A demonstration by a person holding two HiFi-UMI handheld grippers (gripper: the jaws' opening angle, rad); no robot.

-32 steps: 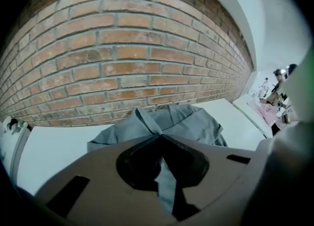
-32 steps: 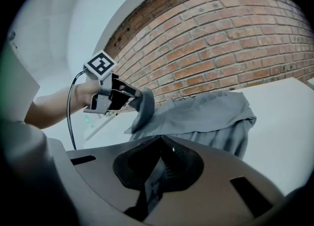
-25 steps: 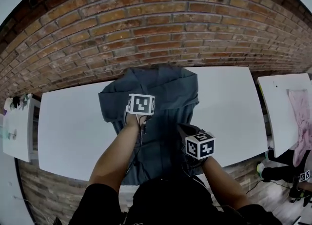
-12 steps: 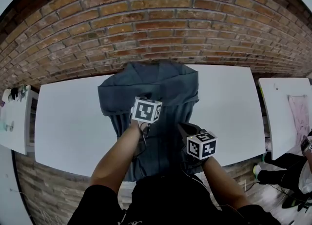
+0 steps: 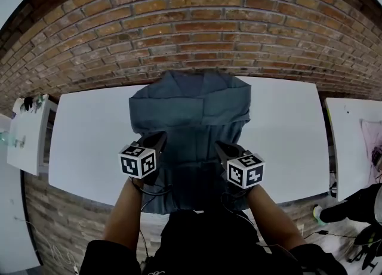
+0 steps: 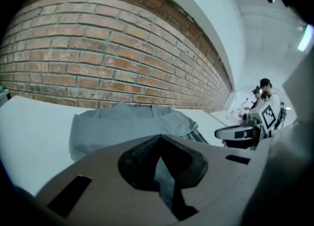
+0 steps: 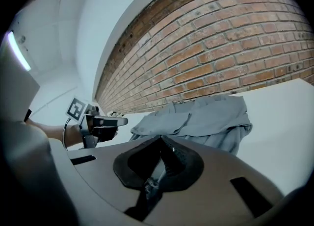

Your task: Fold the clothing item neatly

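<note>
Table (image 5: 89,142) white — brick wall (image 5: 197,29) behind | left hand-held gripper (image 5: 160,138), right hand-held gripper (image 5: 219,147) clamp garment (image 5: 191,113)

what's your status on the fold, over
left gripper just closed on garment edge, right gripper shut on the other edge. garment on table, far part folded over. nothing in the way.

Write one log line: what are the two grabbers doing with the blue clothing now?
left gripper: jaws just closed on clothing | right gripper: shut on clothing | clothing: far end folded over, on white table
</note>
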